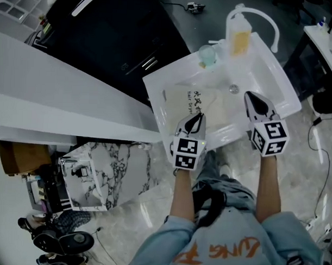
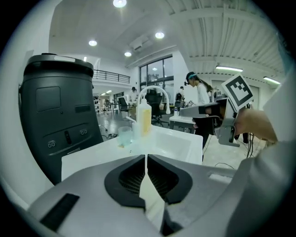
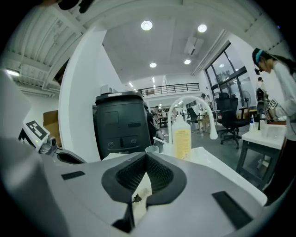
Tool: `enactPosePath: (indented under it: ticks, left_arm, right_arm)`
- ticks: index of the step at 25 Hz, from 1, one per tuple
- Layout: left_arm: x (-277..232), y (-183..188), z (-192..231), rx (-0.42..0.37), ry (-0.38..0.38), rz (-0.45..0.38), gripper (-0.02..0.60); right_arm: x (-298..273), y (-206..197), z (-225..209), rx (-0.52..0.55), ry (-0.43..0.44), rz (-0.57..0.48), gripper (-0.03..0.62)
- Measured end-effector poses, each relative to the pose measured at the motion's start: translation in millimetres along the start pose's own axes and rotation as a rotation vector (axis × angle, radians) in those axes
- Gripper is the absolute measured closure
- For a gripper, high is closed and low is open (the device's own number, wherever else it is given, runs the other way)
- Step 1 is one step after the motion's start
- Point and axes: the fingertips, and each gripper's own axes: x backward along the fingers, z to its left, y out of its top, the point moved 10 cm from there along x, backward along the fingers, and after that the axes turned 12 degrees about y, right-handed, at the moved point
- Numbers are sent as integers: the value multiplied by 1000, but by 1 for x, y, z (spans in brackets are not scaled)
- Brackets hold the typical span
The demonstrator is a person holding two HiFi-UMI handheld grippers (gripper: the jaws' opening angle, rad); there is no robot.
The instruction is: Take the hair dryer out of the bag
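A flat cream bag (image 1: 202, 103) with dark print lies in the white basin (image 1: 269, 59); the hair dryer itself is not visible. My left gripper (image 1: 197, 117) hovers over the bag's near edge, jaws shut and empty. My right gripper (image 1: 249, 97) hangs over the basin to the right of the bag, also shut and empty. In the left gripper view the closed jaws (image 2: 146, 159) point across the basin (image 2: 178, 143), and the right gripper's marker cube (image 2: 238, 90) shows at the right. In the right gripper view the shut jaws (image 3: 146, 159) face the faucet (image 3: 192, 106).
A bottle of yellow liquid (image 1: 240, 38) and a clear cup (image 1: 208, 54) stand at the basin's far rim beside a white faucet (image 1: 265, 19). A black machine (image 1: 104, 34) sits to the left. A white counter (image 1: 58, 98) and a marbled box (image 1: 107, 173) lie nearer me.
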Motion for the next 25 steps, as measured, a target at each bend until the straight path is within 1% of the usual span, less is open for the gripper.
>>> enactPosePath:
  ticks: [4, 6, 8, 11, 14, 17, 22, 25]
  left_arm:
    - [-30, 0, 5, -72, -40, 67, 567]
    - [-45, -4, 5, -120, -71, 119, 523]
    - [-60, -7, 4, -175, -92, 165, 500]
    - [-81, -8, 4, -279, -120, 216, 491]
    - [-96, -6, 6, -366, -135, 259, 485]
    - [-108, -2, 8, -442, -149, 283, 480]
    - [-123, -6, 1, -541, -219, 305, 451]
    - [-132, -7, -2, -597, -237, 293, 443]
  right_arm:
    - [-15, -16, -15, -54, -14, 39, 594]
    - [-22, -23, -19, -78, -8, 57, 594]
    - [-30, -27, -26, -94, -4, 68, 594]
    - [-39, -32, -37, -116, -14, 84, 594]
    - [-43, -37, -51, -148, -41, 97, 594]
    - [-47, -40, -60, -173, -56, 100, 594]
    - [-60, -46, -60, -190, -37, 114, 594]
    - [-65, -49, -61, -196, -34, 121, 594]
